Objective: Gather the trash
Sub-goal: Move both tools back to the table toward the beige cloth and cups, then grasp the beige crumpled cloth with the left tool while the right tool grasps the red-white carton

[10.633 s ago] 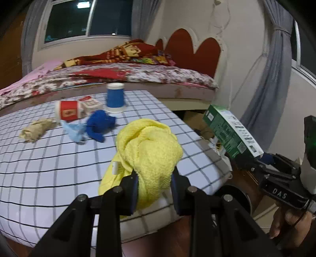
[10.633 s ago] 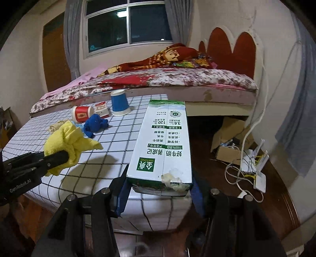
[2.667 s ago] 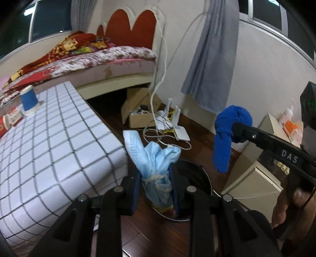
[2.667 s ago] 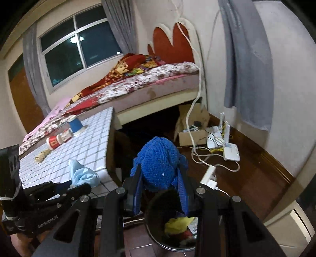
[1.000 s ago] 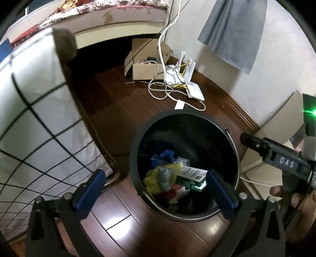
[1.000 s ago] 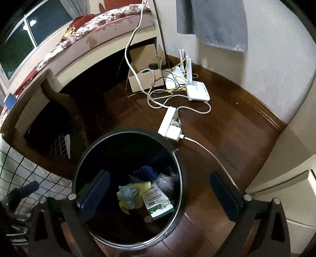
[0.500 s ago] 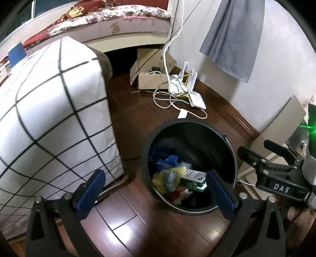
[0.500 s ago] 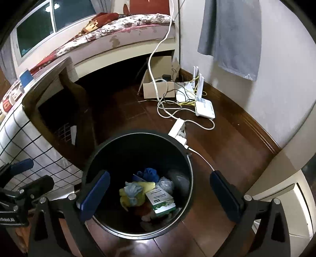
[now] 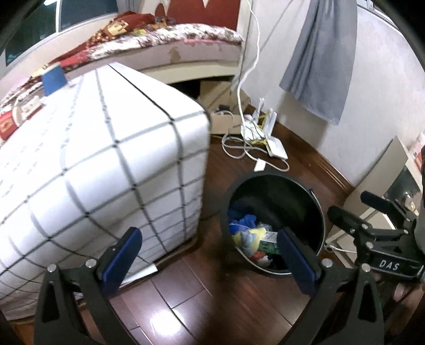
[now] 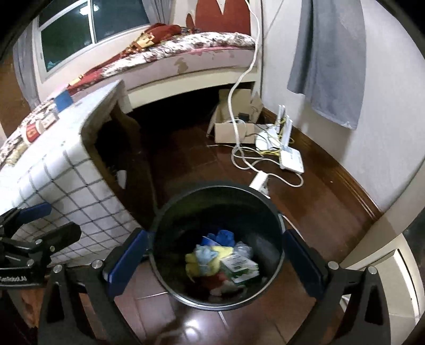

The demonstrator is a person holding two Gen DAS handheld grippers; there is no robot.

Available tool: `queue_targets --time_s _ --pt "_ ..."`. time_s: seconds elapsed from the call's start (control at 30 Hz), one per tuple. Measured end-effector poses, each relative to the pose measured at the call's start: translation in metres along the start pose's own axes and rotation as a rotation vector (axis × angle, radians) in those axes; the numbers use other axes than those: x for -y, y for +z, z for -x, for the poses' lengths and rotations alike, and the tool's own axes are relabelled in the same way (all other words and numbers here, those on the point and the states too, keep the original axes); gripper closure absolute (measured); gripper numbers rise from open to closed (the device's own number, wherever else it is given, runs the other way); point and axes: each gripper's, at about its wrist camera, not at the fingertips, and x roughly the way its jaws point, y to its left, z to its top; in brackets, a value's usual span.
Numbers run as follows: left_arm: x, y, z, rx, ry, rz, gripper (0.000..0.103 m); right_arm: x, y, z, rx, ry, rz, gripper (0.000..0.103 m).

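Bedroom with dark wooden floor (image 10: 313, 191), grid-patterned white surface (image 9: 106, 148) beside one round black trash bin (image 10: 276, 212).
Bin stands upright, mouth up, holding mixed trash (image 10: 220, 258); left gripper (image 9: 209, 254) and right gripper (image 10: 215, 254) fingers spread wide, empty.

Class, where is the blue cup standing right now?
The blue cup stands on the far part of the checked table, upper left in both wrist views, in front of the bed and beyond the red cup lying nearby.

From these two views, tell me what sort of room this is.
Most likely a bedroom at night: a bed with a floral cover and red headboard, a dark window, and a black trash bin on the wooden floor.
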Motion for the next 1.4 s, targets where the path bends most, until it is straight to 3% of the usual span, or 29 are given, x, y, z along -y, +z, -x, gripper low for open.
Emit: queue_targets --time_s 0.47,0.83,1.0,1.07,1.23,1.3,1.4 --pt "-0.095 0.007 0.054 0.120 0.102 0.136 0.001 -0.088 0.043 0.026 0.073 0.115 0.103 0.001" --pt "-0.240 0.031 0.123 0.214 0.349 0.251 0.001 -0.224 0.118 0.037 0.183 0.294 0.314 0.001" --pt "-0.314 0.042 0.142 0.233 0.457 0.336 0.001 -0.301 0.161 0.022 0.153 0.342 0.417 0.001" --pt "-0.339 0.039 0.142 0.240 0.498 0.376 0.001 -0.329 0.174 0.010 0.157 0.380 0.431 0.001" --pt "-0.395 0.039 0.107 0.202 0.488 0.427 0.001 -0.394 0.197 -0.036 0.142 0.422 0.498 0.002" --pt "-0.412 0.044 0.090 0.175 0.484 0.421 0.003 -0.419 0.206 -0.061 0.124 0.429 0.521 0.017" --pt "-0.425 0.054 0.068 0.153 0.464 0.400 0.009 -0.444 0.218 -0.095 0.077 0.446 0.535 0.027"
